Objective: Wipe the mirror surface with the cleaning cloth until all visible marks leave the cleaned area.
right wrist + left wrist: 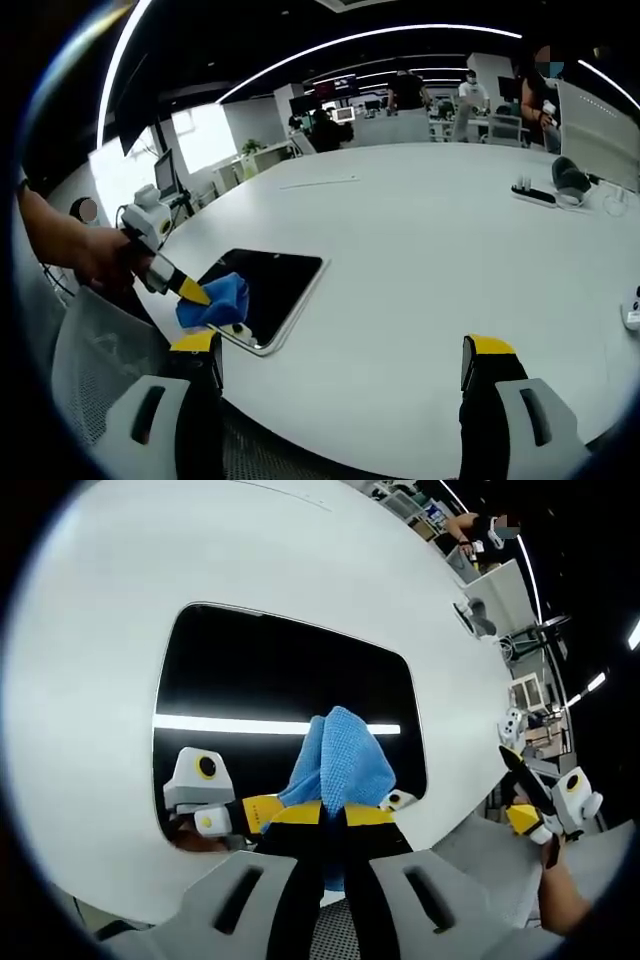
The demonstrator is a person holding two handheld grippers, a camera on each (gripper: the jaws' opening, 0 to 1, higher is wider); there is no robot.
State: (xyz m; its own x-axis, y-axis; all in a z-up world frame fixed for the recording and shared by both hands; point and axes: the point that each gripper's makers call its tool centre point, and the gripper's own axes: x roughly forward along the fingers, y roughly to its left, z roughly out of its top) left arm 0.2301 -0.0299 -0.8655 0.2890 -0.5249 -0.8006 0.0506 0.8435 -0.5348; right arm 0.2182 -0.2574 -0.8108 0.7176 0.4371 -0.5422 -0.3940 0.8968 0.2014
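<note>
The mirror point(280, 670) is a dark rounded rectangle lying flat on the white table point(200, 550); it reflects a bright ceiling strip. My left gripper point(335, 815) is shut on the blue cleaning cloth point(340, 755), which hangs over the mirror's near edge. Its own reflection shows at the mirror's lower left. In the right gripper view, a hand holds the left gripper point(185, 288), pressing the cloth point(215, 298) onto the near corner of the mirror point(275, 280). My right gripper point(340, 350) stands wide open above bare table, well right of the mirror. It appears at the table edge point(535, 800).
Headphones point(570, 175) and a power strip point(535, 193) lie at the table's far right. A mesh chair back point(100, 350) stands at the near edge by the left hand. People and desks are far behind the table.
</note>
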